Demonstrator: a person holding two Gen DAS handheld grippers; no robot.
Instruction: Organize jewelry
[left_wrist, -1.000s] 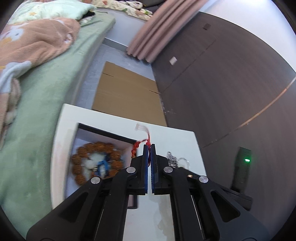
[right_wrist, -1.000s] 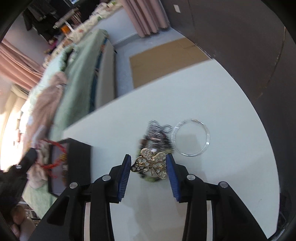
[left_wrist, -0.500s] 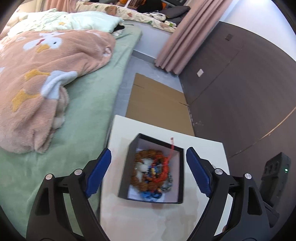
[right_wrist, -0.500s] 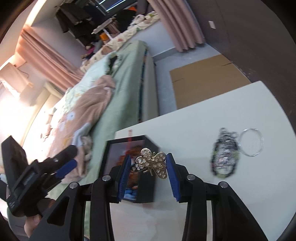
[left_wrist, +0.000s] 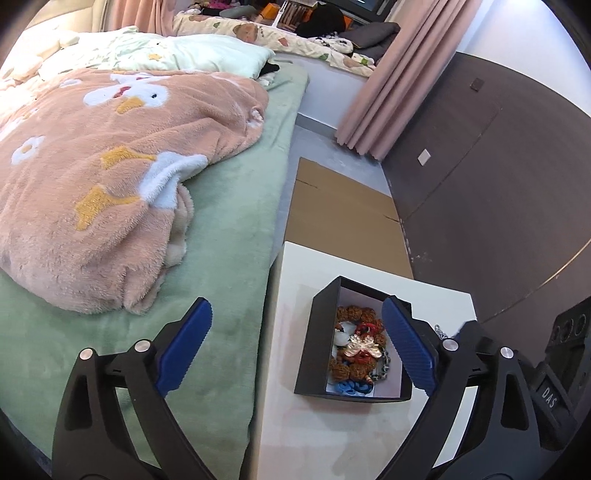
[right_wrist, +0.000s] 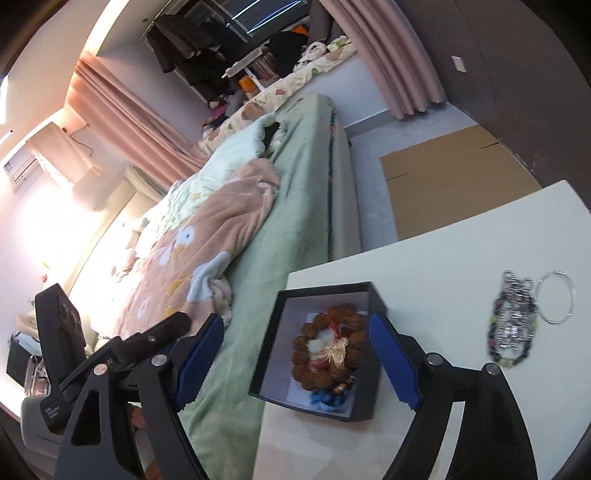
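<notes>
Where a half-second earlier the right claw (right_wrist: 295, 365) gripped the gold brooch (left_wrist: 360, 346), it now gapes empty above the box (right_wrist: 360, 415); the brooch lies inside. Left claw (left_wrist: 295, 350) also wide, empty. Beaded bracelet (right_wrist: 511, 328) and bangle (right_wrist: 556, 297) remain on the bench (right_wrist: 443, 266) right of the box.
</notes>
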